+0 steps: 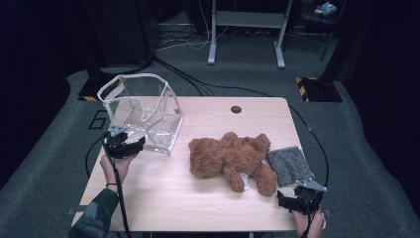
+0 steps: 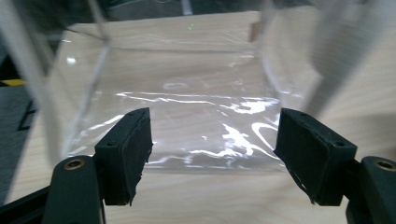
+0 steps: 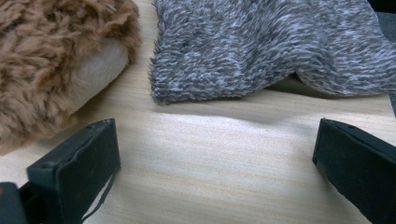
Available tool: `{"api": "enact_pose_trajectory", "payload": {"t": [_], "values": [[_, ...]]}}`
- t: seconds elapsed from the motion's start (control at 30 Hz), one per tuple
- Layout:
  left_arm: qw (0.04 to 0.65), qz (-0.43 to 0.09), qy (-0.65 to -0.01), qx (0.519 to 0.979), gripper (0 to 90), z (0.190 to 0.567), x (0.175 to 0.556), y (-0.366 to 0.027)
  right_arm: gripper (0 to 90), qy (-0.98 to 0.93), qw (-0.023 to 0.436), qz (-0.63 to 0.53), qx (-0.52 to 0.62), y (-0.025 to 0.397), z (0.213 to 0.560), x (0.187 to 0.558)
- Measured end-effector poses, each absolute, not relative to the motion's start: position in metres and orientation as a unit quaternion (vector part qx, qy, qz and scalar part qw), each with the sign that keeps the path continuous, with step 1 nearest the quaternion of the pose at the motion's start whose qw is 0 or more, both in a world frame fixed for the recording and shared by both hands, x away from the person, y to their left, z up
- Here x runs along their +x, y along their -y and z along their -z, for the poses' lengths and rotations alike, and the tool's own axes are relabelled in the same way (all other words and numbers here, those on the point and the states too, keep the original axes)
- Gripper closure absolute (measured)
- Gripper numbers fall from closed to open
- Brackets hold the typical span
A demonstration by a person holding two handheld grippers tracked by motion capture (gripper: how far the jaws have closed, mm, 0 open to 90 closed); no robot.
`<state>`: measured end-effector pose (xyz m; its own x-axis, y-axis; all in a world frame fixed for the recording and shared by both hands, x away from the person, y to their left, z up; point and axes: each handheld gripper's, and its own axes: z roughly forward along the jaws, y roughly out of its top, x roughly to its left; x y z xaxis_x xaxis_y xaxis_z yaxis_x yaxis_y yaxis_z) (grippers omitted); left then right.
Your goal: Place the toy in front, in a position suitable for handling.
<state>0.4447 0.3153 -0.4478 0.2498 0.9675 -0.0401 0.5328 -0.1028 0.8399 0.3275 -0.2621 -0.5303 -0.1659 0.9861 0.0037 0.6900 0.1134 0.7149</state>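
Note:
A clear plastic bag (image 1: 143,111) with white trim stands open at the table's back left. My left gripper (image 1: 124,145) sits just in front of it, open; in the left gripper view the bag (image 2: 187,107) lies straight ahead of the spread jaws (image 2: 215,154). A brown teddy bear (image 1: 232,158) lies in the middle of the table. A grey fuzzy cloth (image 1: 290,165) lies to its right. My right gripper (image 1: 300,197) is open near the front right edge; its view shows the cloth (image 3: 266,46) and the bear's foot (image 3: 60,70) just beyond the empty jaws (image 3: 215,168).
The wooden table (image 1: 163,198) has a round cable hole (image 1: 236,109) at the back. Cables run over the grey carpet behind it, near a white desk frame (image 1: 246,29). Bare tabletop lies in front of the bear.

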Motion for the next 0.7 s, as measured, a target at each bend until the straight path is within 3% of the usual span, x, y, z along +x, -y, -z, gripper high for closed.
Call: {"api": "enact_pose_trajectory", "payload": {"t": [0.2,0.27,0.3,0.5,0.7], "values": [[0.397,-0.264,-0.529,0.702,35.5,0.454,0.443,-0.291,0.0,-0.703,0.249,-0.297,0.596,0.262,0.53,0.327],[0.395,-0.269,-0.532,0.699,48.1,0.456,0.446,-0.285,0.0,-0.702,0.248,-0.297,0.598,0.262,0.53,0.327],[0.394,-0.27,-0.534,0.697,48.1,0.457,0.448,-0.282,0.0,-0.702,0.248,-0.297,0.598,0.262,0.53,0.327],[0.41,-0.265,-0.549,0.679,78.8,0.466,0.458,-0.274,0.0,-0.703,0.249,-0.297,0.597,0.262,0.53,0.327],[0.418,-0.278,-0.557,0.662,83.8,0.471,0.464,-0.267,0.0,-0.702,0.248,-0.297,0.598,0.262,0.53,0.327]]}}
